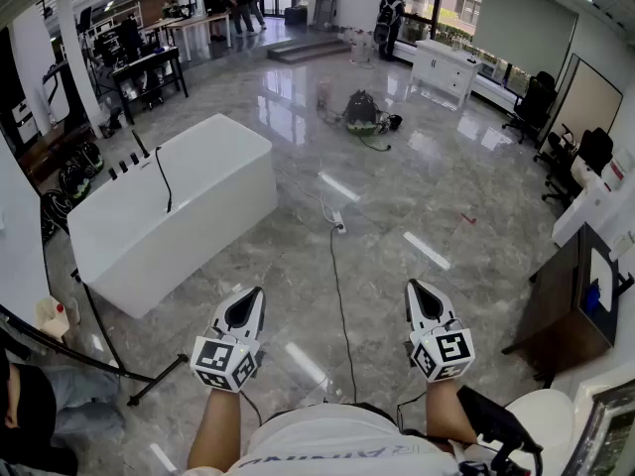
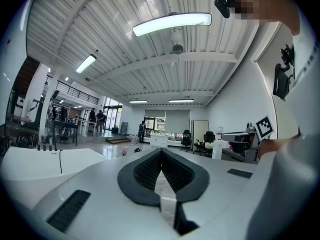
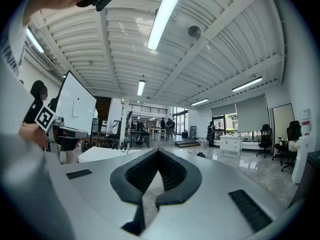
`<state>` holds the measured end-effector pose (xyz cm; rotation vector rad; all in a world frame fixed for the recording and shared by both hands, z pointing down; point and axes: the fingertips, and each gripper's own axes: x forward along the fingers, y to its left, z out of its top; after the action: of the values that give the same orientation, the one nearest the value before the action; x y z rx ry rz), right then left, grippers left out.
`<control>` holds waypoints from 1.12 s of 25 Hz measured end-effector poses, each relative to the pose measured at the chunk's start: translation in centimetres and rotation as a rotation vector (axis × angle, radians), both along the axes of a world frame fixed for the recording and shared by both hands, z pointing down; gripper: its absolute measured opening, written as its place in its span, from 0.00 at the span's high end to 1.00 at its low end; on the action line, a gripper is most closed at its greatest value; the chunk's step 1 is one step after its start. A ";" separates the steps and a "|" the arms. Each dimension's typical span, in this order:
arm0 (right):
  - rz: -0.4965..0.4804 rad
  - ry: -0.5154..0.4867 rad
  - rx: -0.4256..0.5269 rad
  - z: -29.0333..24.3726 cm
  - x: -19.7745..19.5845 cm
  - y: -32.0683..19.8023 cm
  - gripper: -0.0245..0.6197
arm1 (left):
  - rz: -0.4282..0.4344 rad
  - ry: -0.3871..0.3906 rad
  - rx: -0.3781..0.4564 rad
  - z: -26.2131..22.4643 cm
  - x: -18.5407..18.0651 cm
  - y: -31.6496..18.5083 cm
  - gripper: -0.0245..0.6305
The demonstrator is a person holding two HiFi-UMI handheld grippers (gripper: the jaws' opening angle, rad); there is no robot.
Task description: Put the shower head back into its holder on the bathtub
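Note:
The white bathtub [image 1: 179,206] stands on the floor ahead and to my left. A thin black shower hose [image 1: 164,178] hangs over its near rim, beside a row of black fittings [image 1: 124,165]; the shower head itself is too small to make out. My left gripper [image 1: 255,294] and right gripper [image 1: 414,286] are held level in front of me, well short of the tub, both shut with nothing in them. In the left gripper view the jaws [image 2: 161,151] meet at the tip, and the bathtub [image 2: 30,159] lies to the left. The right gripper [image 3: 159,151] looks the same, with the bathtub [image 3: 100,154] showing to its left.
A black cable [image 1: 337,276] runs across the marble floor between my grippers to a power strip [image 1: 339,226]. A stand's black legs [image 1: 129,370] spread at lower left, near a seated person [image 1: 30,415]. A dark desk [image 1: 561,305] stands on the right. A bag [image 1: 362,112] lies farther off.

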<state>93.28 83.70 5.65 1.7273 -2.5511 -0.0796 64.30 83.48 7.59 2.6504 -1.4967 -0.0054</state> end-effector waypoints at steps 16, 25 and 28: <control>0.010 0.008 -0.014 1.1 0.2 0.5 0.95 | 0.008 0.008 -0.017 0.9 0.1 0.0 0.93; 0.004 -0.020 -0.015 1.6 3.2 0.1 0.95 | -0.001 0.001 -0.034 1.3 3.0 0.0 0.93; -0.007 -0.023 -0.018 1.9 5.3 0.0 0.95 | -0.010 -0.005 -0.037 1.3 5.1 0.0 0.93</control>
<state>98.61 83.71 7.57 1.7233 -2.5655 -0.0368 69.40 83.44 8.84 2.6163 -1.4972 0.0276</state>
